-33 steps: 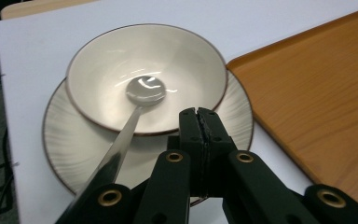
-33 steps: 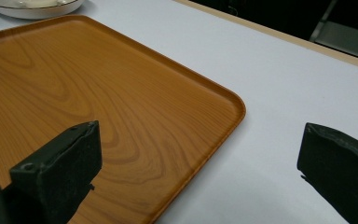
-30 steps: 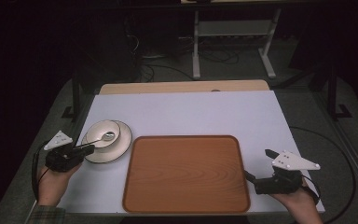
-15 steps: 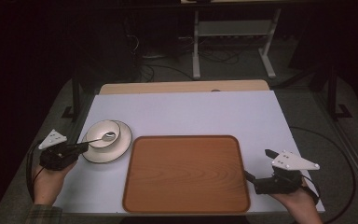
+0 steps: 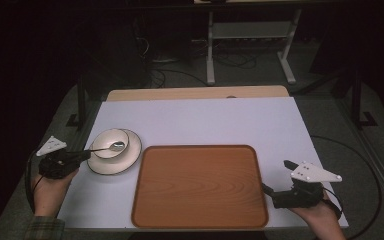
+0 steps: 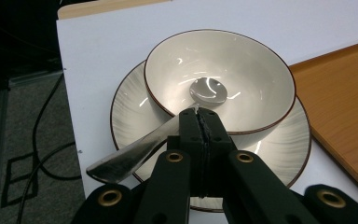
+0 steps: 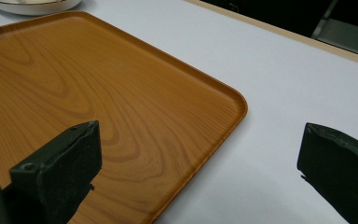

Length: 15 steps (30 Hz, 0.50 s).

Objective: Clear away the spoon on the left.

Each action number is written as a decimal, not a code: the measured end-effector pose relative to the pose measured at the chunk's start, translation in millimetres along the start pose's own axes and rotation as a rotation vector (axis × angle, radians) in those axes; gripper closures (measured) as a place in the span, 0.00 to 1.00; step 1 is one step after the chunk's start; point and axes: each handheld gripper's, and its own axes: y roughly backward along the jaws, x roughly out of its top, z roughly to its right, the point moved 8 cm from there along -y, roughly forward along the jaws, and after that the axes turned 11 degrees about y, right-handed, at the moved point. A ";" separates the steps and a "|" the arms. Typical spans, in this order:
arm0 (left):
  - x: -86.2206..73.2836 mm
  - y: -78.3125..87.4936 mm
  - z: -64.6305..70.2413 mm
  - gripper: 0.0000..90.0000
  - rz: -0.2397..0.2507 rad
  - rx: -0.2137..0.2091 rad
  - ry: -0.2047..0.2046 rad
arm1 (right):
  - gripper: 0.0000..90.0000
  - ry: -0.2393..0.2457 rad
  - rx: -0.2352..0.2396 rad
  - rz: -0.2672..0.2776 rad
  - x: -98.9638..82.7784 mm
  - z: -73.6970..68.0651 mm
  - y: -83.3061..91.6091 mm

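A white bowl (image 5: 106, 139) with a dark rim stands on a white plate (image 5: 129, 161) at the table's left. A metal spoon (image 5: 116, 146) lies with its head in the bowl (image 6: 242, 60) and its handle out over the plate (image 6: 130, 107). My left gripper (image 5: 86, 152) points at the bowl from the left. In the left gripper view it (image 6: 199, 119) is shut on the neck of the spoon (image 6: 208, 91). My right gripper (image 5: 275, 176) stands open at the right front corner of a wooden tray (image 5: 200, 185), with nothing between its jaws (image 7: 200, 140).
The tray (image 7: 98, 84) lies bare in the middle front of the white table (image 5: 205, 120). A wooden strip (image 5: 195, 93) runs along the table's far edge. Behind it are a metal stand (image 5: 250, 30) and cables on the dark floor.
My left hand and gripper have drawn back to the left, away from the bowl, and more of the spoon's handle shows. The right gripper has stayed put.
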 end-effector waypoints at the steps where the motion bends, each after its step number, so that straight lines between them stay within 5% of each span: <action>1: 0.0 0.0 0.0 0.99 0.000 0.000 0.000 | 0.00 0.000 0.000 0.000 0.0 0.0 0.0; 15: 15.1 -5.7 -11.7 0.99 0.037 0.006 0.040 | 0.00 -0.001 0.004 -0.002 0.0 -0.5 -1.5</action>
